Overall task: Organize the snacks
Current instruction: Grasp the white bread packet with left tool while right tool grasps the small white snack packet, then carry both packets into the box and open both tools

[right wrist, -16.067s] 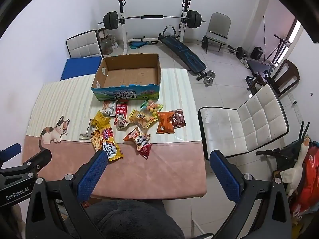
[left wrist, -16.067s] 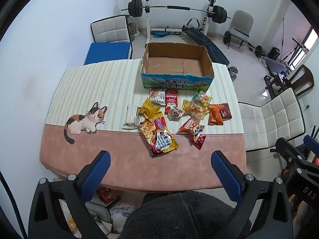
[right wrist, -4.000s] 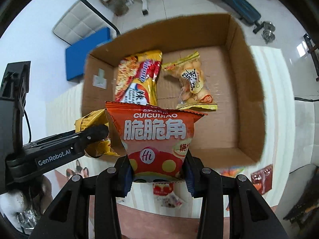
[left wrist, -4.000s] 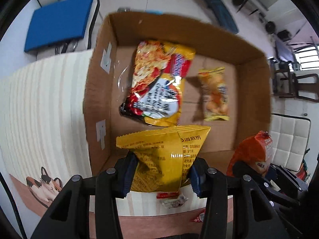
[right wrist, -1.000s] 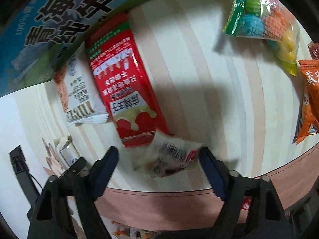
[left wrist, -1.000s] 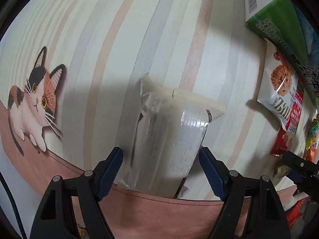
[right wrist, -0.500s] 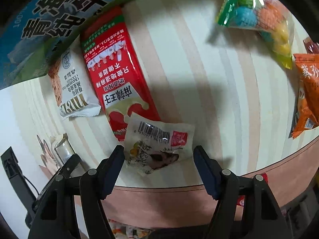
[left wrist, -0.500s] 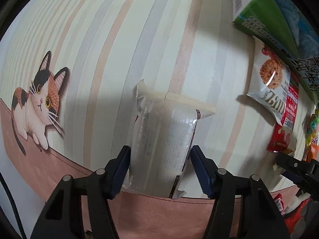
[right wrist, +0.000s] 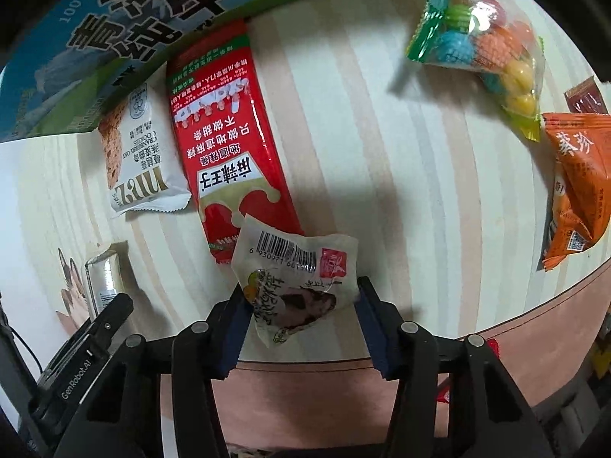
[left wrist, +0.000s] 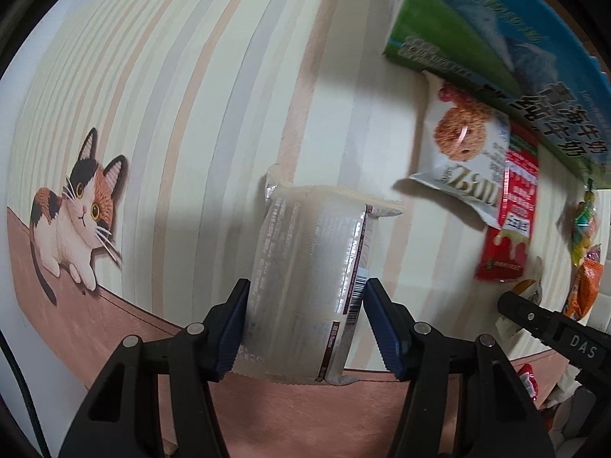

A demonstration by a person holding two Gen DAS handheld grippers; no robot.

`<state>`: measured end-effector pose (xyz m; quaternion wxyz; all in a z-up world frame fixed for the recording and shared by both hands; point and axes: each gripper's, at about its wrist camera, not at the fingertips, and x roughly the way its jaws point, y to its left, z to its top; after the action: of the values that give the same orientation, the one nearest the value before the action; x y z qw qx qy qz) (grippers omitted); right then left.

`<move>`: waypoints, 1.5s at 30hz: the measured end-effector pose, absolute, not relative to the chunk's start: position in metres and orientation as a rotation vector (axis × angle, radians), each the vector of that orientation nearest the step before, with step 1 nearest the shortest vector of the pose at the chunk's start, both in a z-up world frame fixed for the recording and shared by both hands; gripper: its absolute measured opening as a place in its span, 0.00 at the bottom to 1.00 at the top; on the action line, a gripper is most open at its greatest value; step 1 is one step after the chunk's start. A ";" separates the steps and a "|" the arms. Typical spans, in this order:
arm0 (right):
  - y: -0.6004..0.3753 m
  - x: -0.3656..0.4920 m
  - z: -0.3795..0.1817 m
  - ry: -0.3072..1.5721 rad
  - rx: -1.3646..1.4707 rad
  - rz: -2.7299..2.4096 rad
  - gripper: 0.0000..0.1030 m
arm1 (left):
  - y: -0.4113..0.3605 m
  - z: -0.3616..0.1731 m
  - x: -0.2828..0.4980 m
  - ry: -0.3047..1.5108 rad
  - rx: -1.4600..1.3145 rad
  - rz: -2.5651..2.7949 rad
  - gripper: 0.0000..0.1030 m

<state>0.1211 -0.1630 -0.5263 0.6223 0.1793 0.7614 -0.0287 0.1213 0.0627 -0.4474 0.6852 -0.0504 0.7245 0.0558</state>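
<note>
Far from done, by the look of it. Both grippers busy: left gripper (left wrist: 305, 320) squeezed shut on the silver packet (left wrist: 309, 278), right gripper (right wrist: 299, 322) squeezed shut on the small white packet (right wrist: 294, 286), both low over the table (right wrist: 382, 152). Left lying out: cookie packet (right wrist: 141, 160), red packet (right wrist: 229, 145), candy bag (right wrist: 485, 45), orange packet (right wrist: 576, 183). Just behind them, the box (right wrist: 114, 38). Inside of box hidden, so cannot tell what was in it.

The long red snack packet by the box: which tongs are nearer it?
Right. The right tongs sit at the long red snack packet's lower end; the left tongs are further left.
</note>
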 end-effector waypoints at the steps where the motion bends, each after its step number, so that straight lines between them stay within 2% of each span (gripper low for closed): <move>1: -0.163 0.120 -0.524 1.743 0.411 -0.060 0.54 | 0.062 -0.444 0.120 1.615 -0.109 0.119 0.55; 6: -0.187 0.118 -0.501 1.704 0.423 -0.019 0.54 | 0.042 -0.407 0.118 1.562 -0.094 0.063 0.55; 12: -0.205 0.118 -0.449 1.618 0.456 0.056 0.54 | 0.013 -0.342 0.136 1.469 -0.127 -0.045 0.55; 16: -0.225 0.132 -0.404 1.537 0.476 0.093 0.54 | -0.015 -0.296 0.176 1.421 -0.159 -0.163 0.55; 21: -0.257 0.173 -0.344 1.414 0.453 0.098 0.54 | -0.043 -0.268 0.237 1.412 -0.170 -0.269 0.55; 27: -0.295 0.246 -0.323 1.363 0.403 0.030 0.54 | -0.077 -0.287 0.328 1.494 -0.164 -0.302 0.55; 37: -0.313 0.314 -0.375 1.461 0.371 -0.036 0.55 | -0.108 -0.355 0.396 1.628 -0.063 -0.258 0.58; 40: -0.314 0.316 -0.396 1.537 0.353 -0.037 0.65 | -0.112 -0.373 0.402 1.679 -0.070 -0.266 0.59; 43: -0.308 0.315 -0.408 1.570 0.297 -0.033 0.80 | -0.112 -0.380 0.407 1.682 -0.064 -0.246 0.86; 45: -0.304 0.314 -0.413 1.585 0.265 -0.033 0.84 | -0.111 -0.380 0.408 1.681 -0.058 -0.243 0.86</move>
<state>0.3136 -0.3045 -0.4132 0.6939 0.1188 0.7100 -0.0150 0.4085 -0.1106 -0.3799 0.6602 -0.0255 0.7429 -0.1075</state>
